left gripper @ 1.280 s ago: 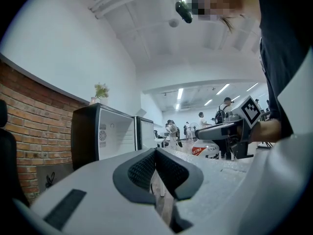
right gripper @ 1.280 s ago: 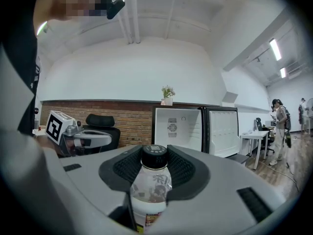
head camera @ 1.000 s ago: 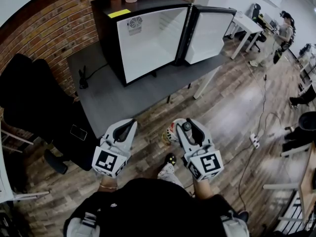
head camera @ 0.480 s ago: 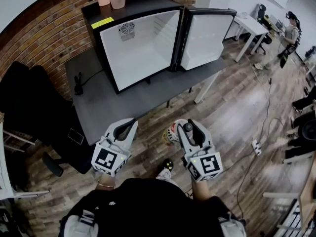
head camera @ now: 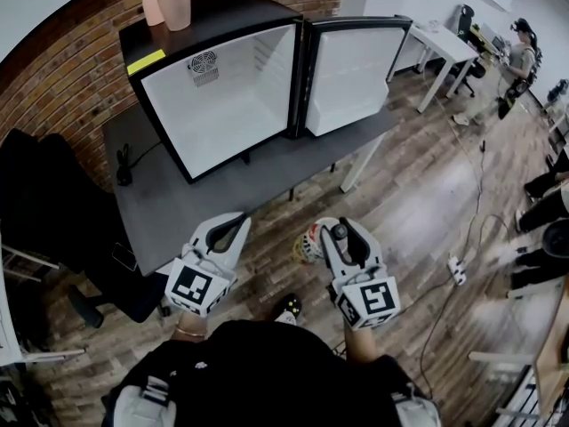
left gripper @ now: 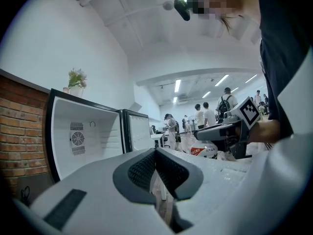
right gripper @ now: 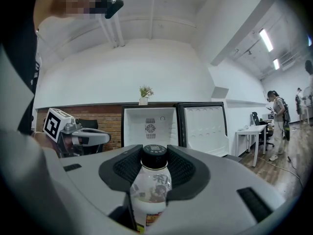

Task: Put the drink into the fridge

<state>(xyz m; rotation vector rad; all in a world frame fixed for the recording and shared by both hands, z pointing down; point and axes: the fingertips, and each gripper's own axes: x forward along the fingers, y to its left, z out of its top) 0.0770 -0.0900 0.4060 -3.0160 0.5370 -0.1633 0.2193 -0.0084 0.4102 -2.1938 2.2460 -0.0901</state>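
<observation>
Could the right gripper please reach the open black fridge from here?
Probably not yet: the black mini fridge stands open, but the right gripper, holding the black-capped drink bottle, hangs well short of it.

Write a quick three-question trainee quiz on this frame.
1. True or false: the fridge has its door shut.
2. What is the right gripper shut on? A) nothing B) the drink bottle C) a plant pot
3. Fill in: the left gripper has its jaws together and holds ____.

Key: 1 false; 2 B; 3 nothing.
</observation>
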